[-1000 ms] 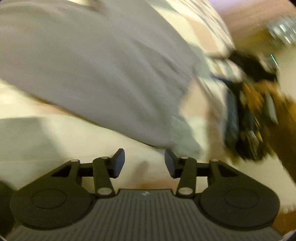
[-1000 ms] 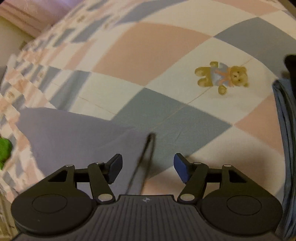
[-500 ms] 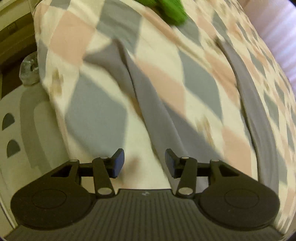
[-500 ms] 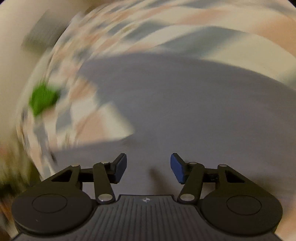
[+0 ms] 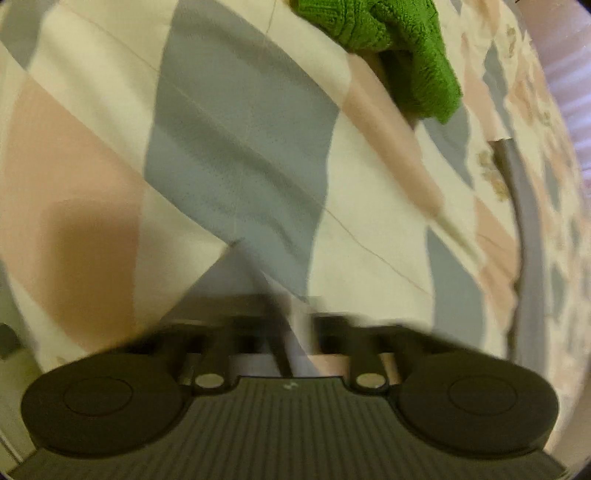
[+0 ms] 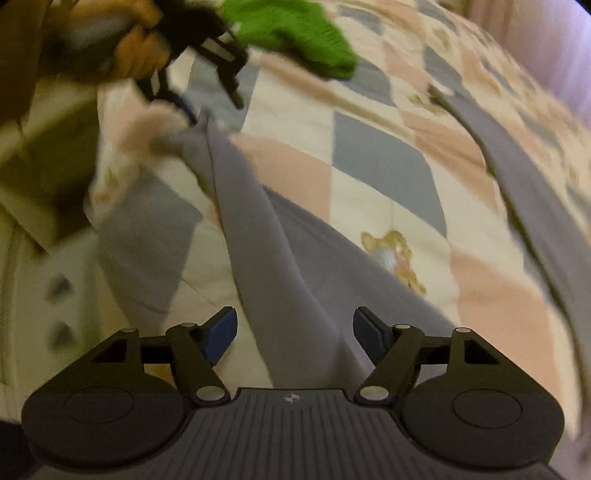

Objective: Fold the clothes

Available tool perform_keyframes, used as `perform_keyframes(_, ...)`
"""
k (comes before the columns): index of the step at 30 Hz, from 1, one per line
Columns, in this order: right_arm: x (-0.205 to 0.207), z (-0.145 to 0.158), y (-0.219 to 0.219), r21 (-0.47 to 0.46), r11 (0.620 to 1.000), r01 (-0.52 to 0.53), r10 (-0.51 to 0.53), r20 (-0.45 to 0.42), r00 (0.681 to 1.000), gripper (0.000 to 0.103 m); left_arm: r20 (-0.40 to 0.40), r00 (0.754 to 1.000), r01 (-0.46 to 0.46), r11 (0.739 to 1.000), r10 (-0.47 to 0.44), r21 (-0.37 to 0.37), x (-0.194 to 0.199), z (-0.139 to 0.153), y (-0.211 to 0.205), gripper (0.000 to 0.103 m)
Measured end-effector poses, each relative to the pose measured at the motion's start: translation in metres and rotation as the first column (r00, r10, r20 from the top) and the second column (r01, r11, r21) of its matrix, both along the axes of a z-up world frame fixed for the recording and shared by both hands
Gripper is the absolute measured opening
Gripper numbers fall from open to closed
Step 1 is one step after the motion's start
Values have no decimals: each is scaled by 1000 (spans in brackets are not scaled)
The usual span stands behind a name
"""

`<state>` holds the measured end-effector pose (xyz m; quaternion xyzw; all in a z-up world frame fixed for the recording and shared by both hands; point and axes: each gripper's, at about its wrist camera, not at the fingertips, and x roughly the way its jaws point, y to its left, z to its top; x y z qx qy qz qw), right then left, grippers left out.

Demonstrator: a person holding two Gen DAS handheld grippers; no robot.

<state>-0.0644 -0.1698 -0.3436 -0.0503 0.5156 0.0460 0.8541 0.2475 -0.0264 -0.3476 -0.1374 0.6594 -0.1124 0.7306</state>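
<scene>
The garment lies on the quilt, running from between the right gripper fingers up to the left gripper at upper left; a knitted cloth lies beyond it on the quilt. A strap-like strip crosses the quilt to the right.

Open checkered bedspread offers clear passage from 12 to 2 o'clock of the right hand-held gripper. The grey garment runs between its closing jaws toward 11 o'clock, where the left hand-held gripper blocks the way. A green cloth lies at 12 o'clock, a dark strip at 2 o'clock.
</scene>
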Motion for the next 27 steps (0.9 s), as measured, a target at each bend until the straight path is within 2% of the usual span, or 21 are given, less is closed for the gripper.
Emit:
perform_keyframes(1,2,-3,1,5,1000,-2,2,-18,1000,4,32,999,18,999,-17,-47,-4,10,5,0)
perform_keyframes(2,3,-6,2,13,1000,-1,2,-35,999,5,89,995,58,995,-50,-84,-12,27,12,0)
perform_keyframes(3,0,-1,-2,30,999,16,-15,-9,1000,5,160,984,101,990,-84,-102,-25,46,22,0)
perform_keyframes(5,-12,12,-4,58,998,16,-18,39,999,5,292,946,186,975,-143,-124,-50,81,43,0)
perform_keyframes(6,-16,14,-2,73,997,4,-7,30,1000,5,295,942,192,977,-157,-96,-58,83,55,0)
perform_keyframes(7,-19,15,-1,88,996,-7,5,18,1000,20,257,952,184,982,-166,-47,-66,77,71,2)
perform_keyframes(8,-22,16,1,103,995,-18,17,6,1000,27,216,961,174,985,-170,4,-73,69,86,3)
perform_keyframes(9,-24,14,3,115,993,-22,24,-20,1000,42,160,974,148,987,-158,68,-77,55,99,6)
perform_keyframes(10,-25,11,5,128,991,-25,31,-47,998,48,107,985,124,984,-137,128,-81,41,113,8)
perform_keyframes(12,-27,8,8,150,988,-25,37,-80,996,51,70,996,50,991,-59,124,-81,26,132,8)
perform_keyframes(14,-27,12,4,172,985,-2,16,-81,997,54,110,993,30,996,-39,88,-76,27,130,11)
perform_keyframes(16,-23,18,-7,168,986,23,-14,-58,998,59,177,977,111,992,-119,56,-66,34,109,36)
perform_keyframes(19,-12,23,-27,155,986,59,-56,-22,998,66,243,929,268,961,-277,69,-49,31,66,54)
perform_keyframes(20,-6,22,-36,140,988,70,-70,-10,998,67,255,909,319,944,-329,81,-43,28,51,60)
perform_keyframes(21,1,20,-46,125,989,82,-82,2,997,69,238,899,356,930,-369,96,-36,19,39,77)
perform_keyframes(22,8,16,-55,116,989,91,-93,10,996,75,211,896,375,921,-390,108,-30,9,33,80)
perform_keyframes(23,15,9,-64,133,986,102,-103,-4,995,80,184,893,394,911,-411,120,-23,-1,26,80)
perform_keyframes(24,22,1,-73,152,982,114,-112,-20,993,88,160,888,413,901,-430,131,-19,-10,19,70)
perform_keyframes(25,29,-7,-82,172,977,126,-121,-37,992,87,158,880,430,892,-448,139,-20,-14,15,44)
perform_keyframes(26,31,-13,-85,184,976,119,-111,-52,992,86,157,870,447,882,-467,147,-22,-17,10,25)
perform_keyframes(27,34,-20,-87,196,975,109,-98,-66,993,75,167,855,470,869,-492,154,-22,-15,7,3)
